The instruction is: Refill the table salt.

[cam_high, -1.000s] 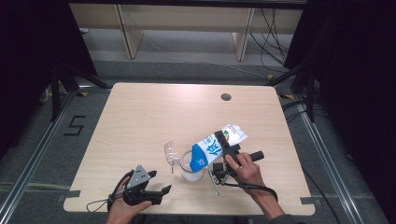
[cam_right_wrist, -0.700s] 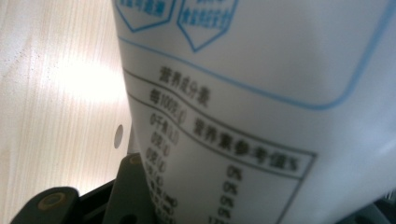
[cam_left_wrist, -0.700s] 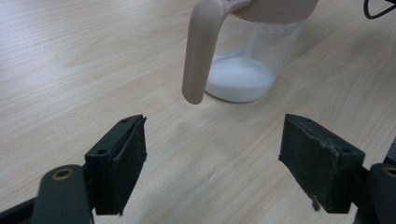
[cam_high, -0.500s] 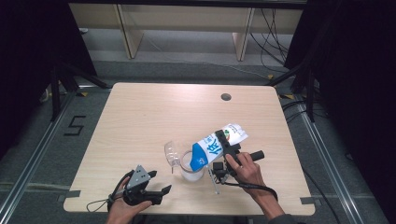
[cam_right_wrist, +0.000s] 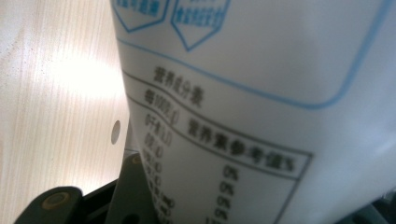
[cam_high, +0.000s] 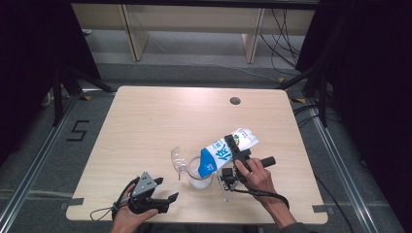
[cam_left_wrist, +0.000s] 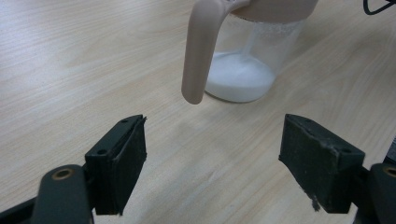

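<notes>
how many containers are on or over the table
2. A clear jug with white liquid stands near the table's front edge; a milk carton is tilted over it, clamped in the right gripper.

We see the pale wooden table [cam_high: 145,126] evenly lit from overhead, its surroundings falling into darkness. Glare whitens its grain in the right gripper view, where the white blue-printed carton [cam_right_wrist: 261,93] sits blurred, too close.

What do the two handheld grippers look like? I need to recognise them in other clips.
Both are black. The left gripper carries a grey three-cornered plate and trails a black cable; its fingers are flat rectangular pads. The right gripper has a black cable too.
</notes>
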`<state>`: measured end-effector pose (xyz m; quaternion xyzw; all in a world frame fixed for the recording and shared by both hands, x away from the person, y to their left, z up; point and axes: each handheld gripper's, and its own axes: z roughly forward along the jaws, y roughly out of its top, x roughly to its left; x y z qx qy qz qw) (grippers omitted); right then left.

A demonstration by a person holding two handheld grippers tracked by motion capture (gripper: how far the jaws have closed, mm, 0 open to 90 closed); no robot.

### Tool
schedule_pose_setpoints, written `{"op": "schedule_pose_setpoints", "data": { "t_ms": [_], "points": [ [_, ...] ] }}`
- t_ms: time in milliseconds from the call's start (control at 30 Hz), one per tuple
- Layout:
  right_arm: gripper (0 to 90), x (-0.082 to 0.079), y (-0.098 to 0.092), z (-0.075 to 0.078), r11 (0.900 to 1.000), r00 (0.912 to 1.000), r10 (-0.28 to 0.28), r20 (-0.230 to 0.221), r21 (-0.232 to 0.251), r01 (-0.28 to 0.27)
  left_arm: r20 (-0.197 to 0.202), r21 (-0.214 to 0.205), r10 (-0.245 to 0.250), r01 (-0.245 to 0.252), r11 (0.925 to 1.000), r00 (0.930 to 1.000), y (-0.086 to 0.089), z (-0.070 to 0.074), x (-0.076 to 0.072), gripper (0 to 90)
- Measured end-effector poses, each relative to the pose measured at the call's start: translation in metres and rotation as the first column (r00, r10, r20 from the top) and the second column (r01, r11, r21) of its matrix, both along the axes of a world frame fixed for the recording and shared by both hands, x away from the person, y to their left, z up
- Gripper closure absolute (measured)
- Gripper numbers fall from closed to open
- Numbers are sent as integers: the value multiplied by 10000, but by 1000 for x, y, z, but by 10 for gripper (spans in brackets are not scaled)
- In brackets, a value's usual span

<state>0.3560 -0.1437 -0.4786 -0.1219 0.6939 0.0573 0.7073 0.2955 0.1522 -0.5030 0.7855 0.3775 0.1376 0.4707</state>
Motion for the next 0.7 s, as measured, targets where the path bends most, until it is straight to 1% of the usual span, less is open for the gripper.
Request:
{"op": "schedule_pose_setpoints", "data": {
  "t_ms": [33, 67, 100, 133, 167, 233, 267, 300, 333, 400, 433, 500, 700],
  "points": [
    [586, 0, 0, 0, 10000, 10000, 22, -12, -28, -22, 7, 1, -5, 5, 10000, 10000, 0, 0, 0, 222],
    [587, -1, 0, 1, 9999, 9999, -146, -46, -59, 145, -1, -10, 4, -4, 10000, 10000, 0, 0, 0, 222],
    [588, 1, 0, 1, 9999, 9999, 97, 32, -97, -96, -6, -8, 8, -8, 10000, 10000, 0, 0, 0, 222],
    [589, 2, 0, 1, 9998, 9999, 114, 34, -139, -114, -6, -7, 9, -9, 10000, 10000, 0, 0, 0, 222],
    [589, 2, 0, 0, 9999, 9999, 149, 42, -45, -149, 143, 115, -122, 121, 9999, 9998, 1, 0, 1, 222],
    [590, 2, 0, 1, 9999, 9999, 141, 51, -95, -140, 110, 92, -92, 91, 9999, 9999, 1, 0, 1, 222],
    [590, 3, 0, 4, 9983, 9994, 267, 210, -527, -255, 118, 104, -106, 105, 9999, 9999, 1, 0, 1, 222],
    [591, 3, 0, 2, 9995, 9997, 230, 104, -198, -228, 118, 104, -106, 105, 9999, 9999, 1, 0, 1, 222],
    [592, 2, 0, 1, 9999, 9999, 126, 32, -35, -126, 118, 91, -101, 100, 9999, 9999, 1, 0, 1, 222],
    [597, 1, 0, 1, 9999, 10000, 84, 39, -129, -84, 14, 5, 9, -9, 10000, 10000, 0, 0, 0, 222],
    [598, 1, 0, 1, 10000, 10000, 26, 11, -90, -26, 9, -5, 17, -16, 10000, 10000, 0, 0, 0, 222],
    [600, 2, 0, 1, 9999, 9999, 137, 45, -52, -137, -1, -17, 6, -6, 10000, 10000, 0, 0, 0, 222],
    [604, 2, 0, 1, 9999, 9999, 151, 40, -56, -151, 64, 55, -18, 18, 10000, 10000, 1, 0, 0, 222]
  ]
}}
